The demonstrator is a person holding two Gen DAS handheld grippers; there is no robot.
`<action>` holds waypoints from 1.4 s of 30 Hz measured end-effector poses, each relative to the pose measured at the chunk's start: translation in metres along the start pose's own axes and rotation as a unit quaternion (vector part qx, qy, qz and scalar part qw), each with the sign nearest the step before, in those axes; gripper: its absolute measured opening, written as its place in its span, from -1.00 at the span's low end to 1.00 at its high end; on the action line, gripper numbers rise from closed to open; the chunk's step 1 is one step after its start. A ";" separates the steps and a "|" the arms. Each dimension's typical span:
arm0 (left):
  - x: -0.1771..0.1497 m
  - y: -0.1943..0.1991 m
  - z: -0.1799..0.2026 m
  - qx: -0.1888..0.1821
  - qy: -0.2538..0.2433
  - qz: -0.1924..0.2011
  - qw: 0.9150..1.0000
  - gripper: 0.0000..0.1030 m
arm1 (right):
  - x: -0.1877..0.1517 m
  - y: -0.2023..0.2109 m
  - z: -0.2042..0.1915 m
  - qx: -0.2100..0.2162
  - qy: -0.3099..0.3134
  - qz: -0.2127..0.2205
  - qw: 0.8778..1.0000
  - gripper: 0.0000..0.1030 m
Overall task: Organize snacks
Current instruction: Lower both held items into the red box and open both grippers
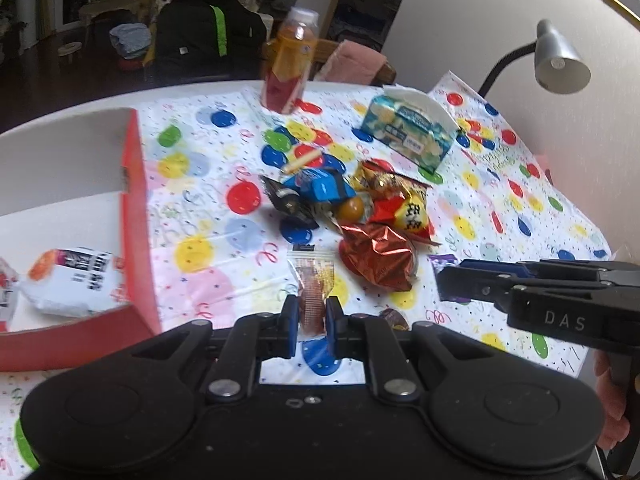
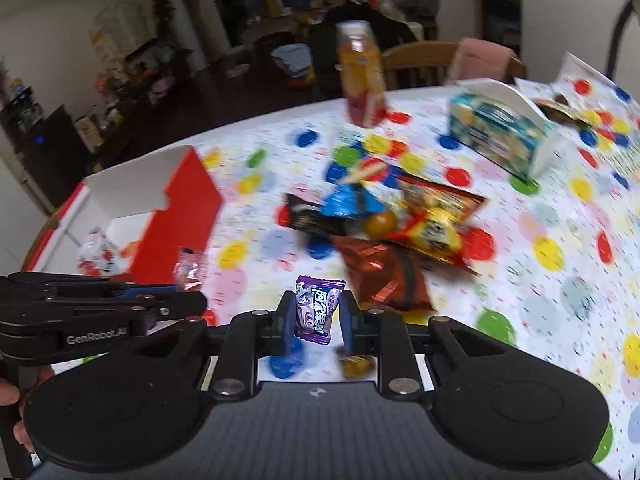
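Your left gripper (image 1: 311, 322) pinches one clear snack packet (image 1: 312, 284); your right gripper (image 2: 316, 320) pinches one purple candy (image 2: 317, 309). One red box (image 1: 134, 216) sits nearby.

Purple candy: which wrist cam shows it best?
Right wrist. The purple candy sits centred between the right claw fingers, wrapper print sharp. The left wrist view shows only purple slivers behind that claw's tips, seen side-on.

Purple candy (image 2: 317, 309), red box (image 1: 134, 216), multicoloured polka-dot tablecloth (image 1: 224, 184).
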State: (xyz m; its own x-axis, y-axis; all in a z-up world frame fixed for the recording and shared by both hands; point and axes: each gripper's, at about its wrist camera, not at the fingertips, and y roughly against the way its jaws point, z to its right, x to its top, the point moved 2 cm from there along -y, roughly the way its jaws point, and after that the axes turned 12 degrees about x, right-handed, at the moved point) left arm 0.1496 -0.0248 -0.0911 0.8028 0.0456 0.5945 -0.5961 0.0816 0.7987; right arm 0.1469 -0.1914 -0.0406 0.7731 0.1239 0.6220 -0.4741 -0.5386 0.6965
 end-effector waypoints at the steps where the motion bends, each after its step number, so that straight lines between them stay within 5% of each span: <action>1: 0.001 0.004 -0.004 0.001 0.004 0.002 1.000 -0.79 | 0.002 -0.002 -0.007 0.004 0.007 -0.001 1.000 -0.57; 25: 0.016 0.064 -0.129 0.084 0.081 0.054 0.992 -0.79 | 0.049 -0.070 -0.149 0.089 0.130 -0.011 0.987 -0.57; 42: 0.015 0.036 -0.242 0.171 0.126 0.002 0.977 -0.79 | 0.057 -0.160 -0.182 0.087 0.157 -0.066 0.982 -0.57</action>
State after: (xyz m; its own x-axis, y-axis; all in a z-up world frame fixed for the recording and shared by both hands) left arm 0.1428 0.2194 -0.0757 0.7526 0.2924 0.5900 -0.5338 -0.2538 0.8067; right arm 0.1906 0.0535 -0.0513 0.6413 0.4383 0.6298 -0.2790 -0.6313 0.7236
